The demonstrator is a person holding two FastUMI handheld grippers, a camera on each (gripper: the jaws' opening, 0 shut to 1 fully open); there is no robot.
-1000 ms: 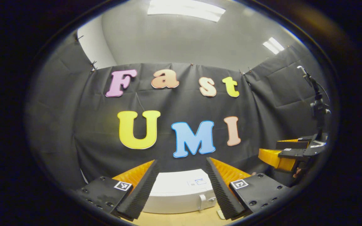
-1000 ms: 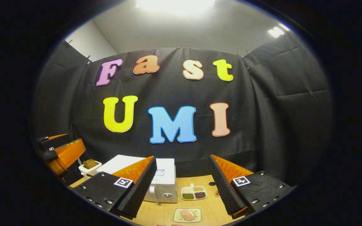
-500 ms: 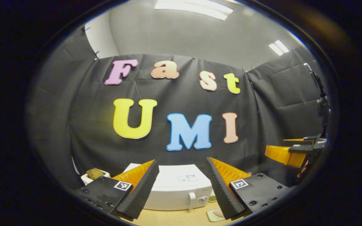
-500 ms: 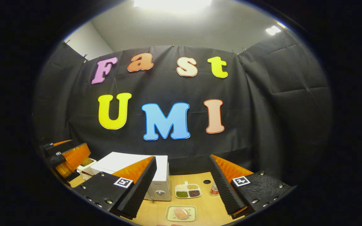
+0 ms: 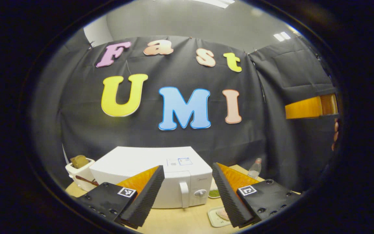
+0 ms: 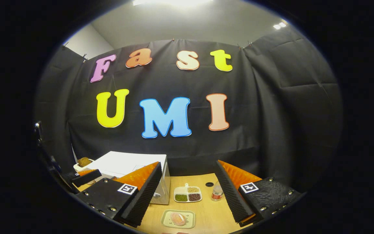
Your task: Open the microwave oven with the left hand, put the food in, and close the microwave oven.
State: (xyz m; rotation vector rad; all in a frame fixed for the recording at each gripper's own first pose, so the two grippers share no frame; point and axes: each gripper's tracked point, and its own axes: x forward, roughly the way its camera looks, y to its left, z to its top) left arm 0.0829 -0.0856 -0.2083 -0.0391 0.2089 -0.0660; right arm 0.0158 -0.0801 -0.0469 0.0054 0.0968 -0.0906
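Left gripper [image 5: 187, 191] jaws spread, framing the shut microwave [image 5: 161, 177] low in frame; right gripper [image 6: 187, 191] jaws spread above the food tray [image 6: 178, 219].

Each claw was built alike. The left claw [image 5: 187, 182] carried two wedge-shaped fingers [image 5: 146, 195] with ribbed inner faces, set on flat black plates studded with small screws. A square black-and-white marker [image 5: 127, 192] sat on each plate. The right claw [image 6: 187, 183] bore the same ribbed wedges, screws and markers [image 6: 250, 187].
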